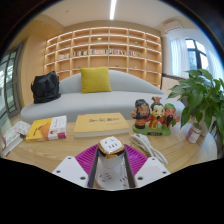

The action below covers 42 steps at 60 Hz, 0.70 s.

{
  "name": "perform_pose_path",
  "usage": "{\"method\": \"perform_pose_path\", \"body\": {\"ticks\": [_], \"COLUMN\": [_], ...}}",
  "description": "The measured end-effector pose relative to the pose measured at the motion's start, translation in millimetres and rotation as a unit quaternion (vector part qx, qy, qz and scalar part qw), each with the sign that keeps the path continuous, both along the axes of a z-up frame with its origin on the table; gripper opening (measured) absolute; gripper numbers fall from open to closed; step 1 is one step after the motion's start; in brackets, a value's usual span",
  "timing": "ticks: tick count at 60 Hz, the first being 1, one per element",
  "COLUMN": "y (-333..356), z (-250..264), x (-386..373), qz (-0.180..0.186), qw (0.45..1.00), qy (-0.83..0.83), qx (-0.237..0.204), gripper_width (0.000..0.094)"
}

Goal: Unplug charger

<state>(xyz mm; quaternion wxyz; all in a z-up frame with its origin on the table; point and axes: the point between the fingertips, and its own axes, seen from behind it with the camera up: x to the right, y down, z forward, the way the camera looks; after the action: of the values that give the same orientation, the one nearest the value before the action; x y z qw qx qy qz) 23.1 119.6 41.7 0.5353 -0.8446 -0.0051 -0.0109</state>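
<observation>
A white charger [110, 146] with a beige top face stands between my gripper's [111, 152] two fingers. Both fingers press on its sides, so the gripper is shut on it, held just above the wooden table [60, 152]. The magenta pads [87, 156] show on either side of it. A white cable [150, 149] lies coiled on the table just to the right of the fingers. Whether it joins the charger is hidden. No socket or power strip is in view.
Beyond the fingers lie a flat wooden box [101, 124], books [47, 128] to its left and two small figurines [152, 115] to its right. A potted plant [197, 98] stands at the right. Behind are a grey sofa [90, 100] with a yellow cushion [96, 80] and a black bag [45, 87].
</observation>
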Motion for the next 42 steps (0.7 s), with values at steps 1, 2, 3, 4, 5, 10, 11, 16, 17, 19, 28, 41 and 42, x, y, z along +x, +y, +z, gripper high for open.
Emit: {"method": "perform_pose_path", "body": {"ticks": [1, 2, 3, 4, 5, 10, 11, 16, 17, 19, 28, 41, 42], "y": [1.5, 2.3, 2.0, 2.0, 1.7, 1.2, 1.2, 5.1, 5.8, 6.3, 2.0, -17.9, -19.1], "z": [-0.1, 0.5, 0.2, 0.0, 0.2, 1.1, 2.1, 52.6, 69.9, 102.5, 210.3, 172.9, 162.2], "x": [-1.1, -2.3, -1.7, -1.9, -1.9, -3.0, -3.1, -3.0, -2.7, -2.1, 4.1, 97.4, 104.8], "qz": [0.001, 0.002, 0.001, 0.001, 0.002, 0.007, 0.008, 0.006, 0.007, 0.009, 0.023, -0.015, -0.019], "qw": [1.0, 1.0, 1.0, 1.0, 1.0, 1.0, 1.0, 0.998, 0.996, 0.993, 0.987, 0.992, 0.993], "qy": [0.001, 0.006, 0.007, 0.006, 0.004, -0.011, -0.013, -0.019, -0.025, -0.036, 0.001, -0.035, -0.035], "qx": [0.002, 0.003, 0.003, 0.003, 0.003, 0.002, 0.002, 0.062, 0.081, 0.109, 0.16, 0.118, 0.107], "gripper_width": [0.0435, 0.0431, 0.042, 0.0404, 0.0389, 0.0313, 0.0289, 0.0252, 0.0252, 0.025, 0.0249, 0.0247, 0.0247]}}
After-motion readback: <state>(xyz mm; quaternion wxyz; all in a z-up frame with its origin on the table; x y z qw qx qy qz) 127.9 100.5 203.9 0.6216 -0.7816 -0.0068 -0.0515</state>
